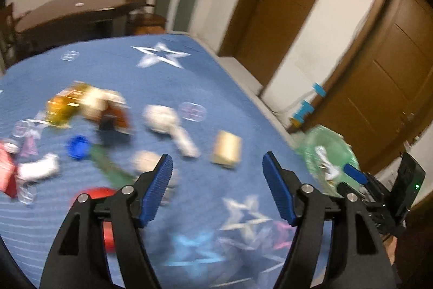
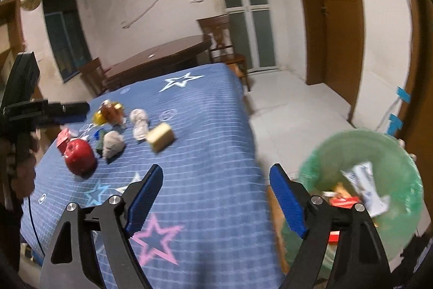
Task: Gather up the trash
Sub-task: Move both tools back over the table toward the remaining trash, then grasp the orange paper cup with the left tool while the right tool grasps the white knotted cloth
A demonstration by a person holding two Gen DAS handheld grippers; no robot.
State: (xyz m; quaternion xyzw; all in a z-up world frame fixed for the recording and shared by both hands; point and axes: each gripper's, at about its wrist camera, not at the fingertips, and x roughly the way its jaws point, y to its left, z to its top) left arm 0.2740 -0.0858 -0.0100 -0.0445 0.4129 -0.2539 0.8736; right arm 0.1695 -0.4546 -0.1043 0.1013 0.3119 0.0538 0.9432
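Blue starred tablecloth (image 2: 205, 126), white tiled floor (image 2: 292, 110), wooden doors (image 2: 335, 18)

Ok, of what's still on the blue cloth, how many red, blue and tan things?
Red: 2, round ball and small carton
Blue: 1, cap
Tan: 1, box
Total: 4

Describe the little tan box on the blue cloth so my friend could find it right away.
Start at the blue star-patterned tablecloth and find the litter cluster on it. The tan box lies at the cluster's edge nearest the green-lined bin. It is the only plain blocky piece; its neighbours are crumpled or rounded.
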